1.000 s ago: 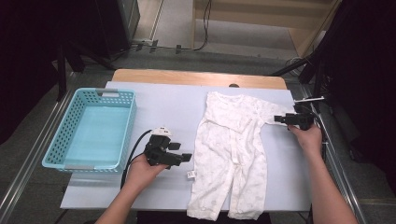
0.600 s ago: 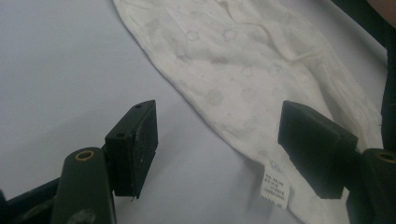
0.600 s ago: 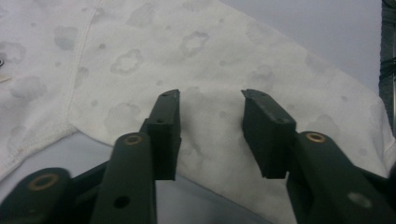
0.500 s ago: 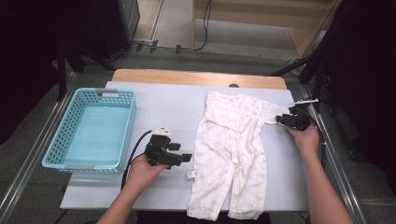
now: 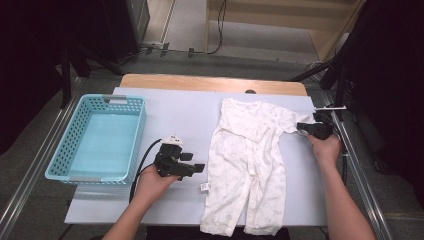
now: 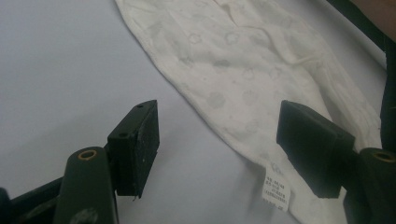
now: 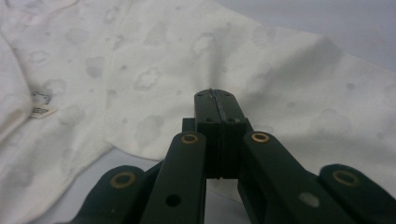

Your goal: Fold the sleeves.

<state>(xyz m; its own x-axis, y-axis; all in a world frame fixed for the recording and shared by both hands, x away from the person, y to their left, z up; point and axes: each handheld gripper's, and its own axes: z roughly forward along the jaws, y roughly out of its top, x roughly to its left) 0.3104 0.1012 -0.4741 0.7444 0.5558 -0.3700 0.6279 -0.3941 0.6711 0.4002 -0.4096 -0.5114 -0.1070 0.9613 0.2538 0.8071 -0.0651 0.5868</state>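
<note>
Romper (image 5: 245, 165) sleeve pinched in right tool (image 5: 301, 127)

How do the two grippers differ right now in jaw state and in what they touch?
The left gripper has its jaws open over the sheet beside the white romper, gripping nothing. The right gripper has just closed its jaws, pinching the romper's sleeve edge. Both are hand-held with black jaws.

We held our left gripper (image 5: 192, 167) low in our left hand (image 5: 152, 182), its fingers (image 6: 135, 144) standing well apart with nothing pressed between them, pointing level toward our right side. Our right gripper (image 5: 301, 127) sat in our right hand (image 5: 326, 148), forearm stretched forward, its fingers (image 7: 208, 114) having just been closing and now pressed flat together, pointing toward our left.
</note>
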